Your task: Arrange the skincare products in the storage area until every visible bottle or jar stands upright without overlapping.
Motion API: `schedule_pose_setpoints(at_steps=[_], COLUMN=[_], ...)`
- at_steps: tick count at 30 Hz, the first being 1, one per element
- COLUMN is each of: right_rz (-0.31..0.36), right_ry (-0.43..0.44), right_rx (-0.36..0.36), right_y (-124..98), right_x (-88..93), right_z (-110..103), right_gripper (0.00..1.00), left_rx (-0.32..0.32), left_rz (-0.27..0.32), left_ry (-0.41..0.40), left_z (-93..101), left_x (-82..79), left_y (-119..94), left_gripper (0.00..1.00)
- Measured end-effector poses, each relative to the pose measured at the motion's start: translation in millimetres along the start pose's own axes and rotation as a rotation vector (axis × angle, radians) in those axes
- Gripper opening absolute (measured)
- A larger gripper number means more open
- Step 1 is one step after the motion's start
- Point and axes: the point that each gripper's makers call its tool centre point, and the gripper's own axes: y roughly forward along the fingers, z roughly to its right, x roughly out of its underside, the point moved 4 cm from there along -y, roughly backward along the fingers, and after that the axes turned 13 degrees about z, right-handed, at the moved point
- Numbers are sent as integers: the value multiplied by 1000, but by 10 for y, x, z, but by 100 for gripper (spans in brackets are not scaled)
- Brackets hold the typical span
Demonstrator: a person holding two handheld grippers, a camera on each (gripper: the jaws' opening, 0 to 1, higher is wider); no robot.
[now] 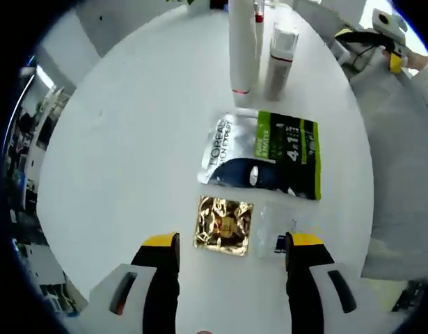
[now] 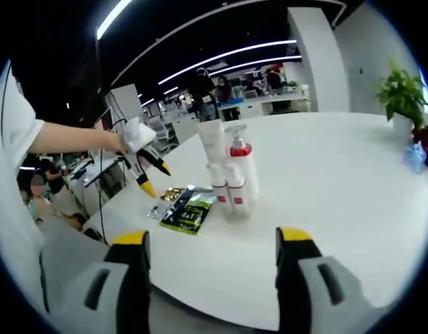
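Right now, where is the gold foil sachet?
In the left gripper view the gold foil sachet lies flat on the white table, between the open jaws, just below the L'Oreal packet.

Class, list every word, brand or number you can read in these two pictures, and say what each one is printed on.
"L'OREAL" and a smaller line under it, seemingly "MEN EXPERT": on the silver and green sachet, left gripper view.
"4" in large type: on the green half of that sachet; the small words around it are too blurred to read.
Gold sachet: print too small to read.
Clear sachet: print unreadable.
White bottles: no text can be read on them in either view.
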Motion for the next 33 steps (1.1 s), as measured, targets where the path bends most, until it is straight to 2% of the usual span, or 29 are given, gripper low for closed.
schedule_pose_setpoints(at_steps=[3, 7, 13, 17, 20, 22, 25, 29, 33], right_rz=[11, 22, 36, 46, 48, 49, 54, 49, 66], right_ry=[-4, -10, -22, -44, -47, -47, -59, -57, -69], right_rx=[-2, -1, 4, 15, 16, 16, 22, 35, 86], right_y=[-2, -9, -15, -18, -18, -20, -21, -27, -46], right_x=[-15, -30, -51, -65, -67, -68, -78, -72, -96], right_z=[-6, -7, -7, 6, 9, 8, 11, 29, 100], right_gripper=[74, 74, 75, 79, 80, 80, 83, 85, 88], left_rx=[-46, -134, -219, -261, -333, -412, -492, -541, -623], left_rz=[72, 131, 158, 234, 297, 341, 376, 370, 413], left_ry=[-118, -276, -369, -446, -514, -571, -650, -669, -668], left_z=[78, 159, 411, 659, 797, 872, 1029, 1251, 1367], left_x=[19, 125, 346, 364, 354, 376, 432, 505, 488], left_y=[-74, -136, -224, -283, -348, -386, -420, -477, -633], left_gripper=[63, 71, 83, 88, 91, 92, 95, 97, 97])
